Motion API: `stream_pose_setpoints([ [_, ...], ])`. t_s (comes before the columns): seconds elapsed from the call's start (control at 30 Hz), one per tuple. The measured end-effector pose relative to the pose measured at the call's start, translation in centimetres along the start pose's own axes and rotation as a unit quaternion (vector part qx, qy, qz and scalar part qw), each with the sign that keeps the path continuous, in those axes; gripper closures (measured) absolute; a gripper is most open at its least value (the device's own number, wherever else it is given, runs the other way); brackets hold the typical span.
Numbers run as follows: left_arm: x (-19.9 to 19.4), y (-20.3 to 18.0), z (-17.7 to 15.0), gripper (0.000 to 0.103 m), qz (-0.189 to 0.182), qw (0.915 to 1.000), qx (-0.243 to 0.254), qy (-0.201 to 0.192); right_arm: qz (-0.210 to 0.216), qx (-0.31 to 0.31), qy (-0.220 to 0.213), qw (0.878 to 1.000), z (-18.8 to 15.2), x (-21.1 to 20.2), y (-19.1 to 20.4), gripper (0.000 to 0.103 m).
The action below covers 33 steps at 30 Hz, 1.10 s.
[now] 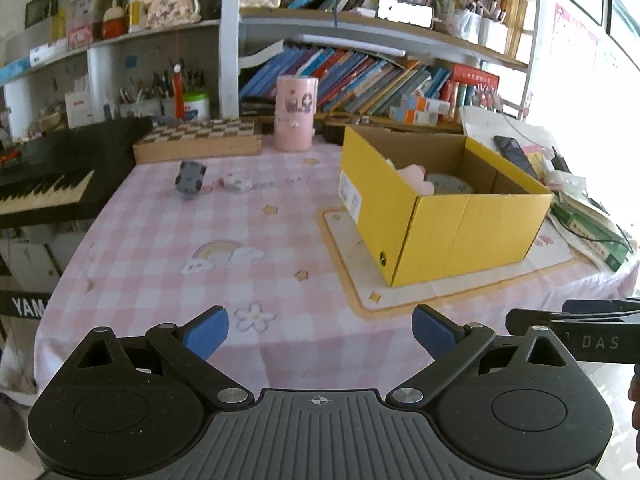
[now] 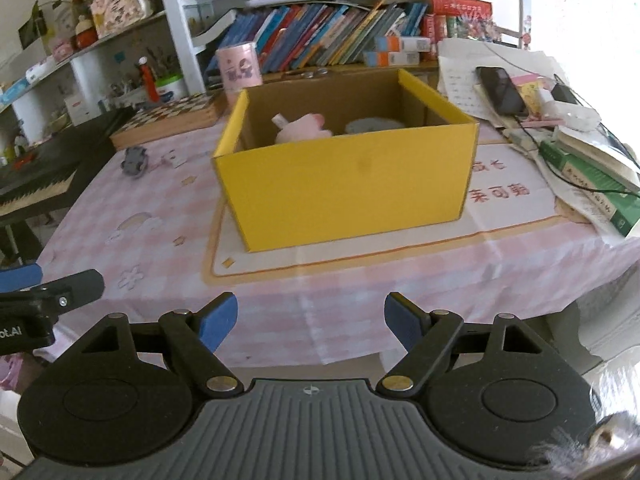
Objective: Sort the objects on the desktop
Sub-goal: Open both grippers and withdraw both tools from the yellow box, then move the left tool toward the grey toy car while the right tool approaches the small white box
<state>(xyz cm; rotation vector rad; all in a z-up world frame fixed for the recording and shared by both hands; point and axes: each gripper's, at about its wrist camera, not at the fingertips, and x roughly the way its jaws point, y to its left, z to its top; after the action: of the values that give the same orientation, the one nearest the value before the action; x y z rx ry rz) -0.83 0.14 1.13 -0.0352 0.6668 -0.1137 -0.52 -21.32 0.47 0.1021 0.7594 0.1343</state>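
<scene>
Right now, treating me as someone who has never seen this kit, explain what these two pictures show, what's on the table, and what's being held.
Each picture comes from a camera mounted on a hand-held gripper, looking forward along its two blue-padded fingers. A person carries one in each hand; there is no robot arm.

The left gripper and the right gripper both stand open and hold nothing, near the table's front edge.

On the pink checked tablecloth sits an open yellow box with a pink soft item and a grey round item inside. Further back on the left lie a small grey toy car and a small white object. A pink cylinder and a chessboard box stand behind.
</scene>
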Motion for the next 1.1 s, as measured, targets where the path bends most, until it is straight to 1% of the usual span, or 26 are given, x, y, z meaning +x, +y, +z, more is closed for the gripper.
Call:
stream_pose_setpoints([
  [0.17, -0.9, 1.5, -0.8, 0.003, 0.003, 1.0, -0.003, 0.002, 0.008, -0.009, 0.003, 1.0, -1.0, -0.3, 2.0, 0.023],
  [0.43, -2.2, 3.1, -1.8, 0.003, 0.008, 0.9999, 0.01, 0.006, 0.023, -0.031, 0.007, 0.999, -2.1, -0.6, 5.0, 0.023],
  [0.73, -3.5, 6.0, -2.7, 0.003, 0.033, 0.9994, -0.009, 0.002, 0.057, -0.078, 0.009, 0.995, -2.6, -0.4, 9.1, 0.023],
  [1.1, -4.9, 9.0, -2.9, 0.003, 0.062, 0.9976, -0.023, -0.02, 0.086, -0.113, 0.001, 0.99, -2.3, 0.1, 12.9, 0.023],
])
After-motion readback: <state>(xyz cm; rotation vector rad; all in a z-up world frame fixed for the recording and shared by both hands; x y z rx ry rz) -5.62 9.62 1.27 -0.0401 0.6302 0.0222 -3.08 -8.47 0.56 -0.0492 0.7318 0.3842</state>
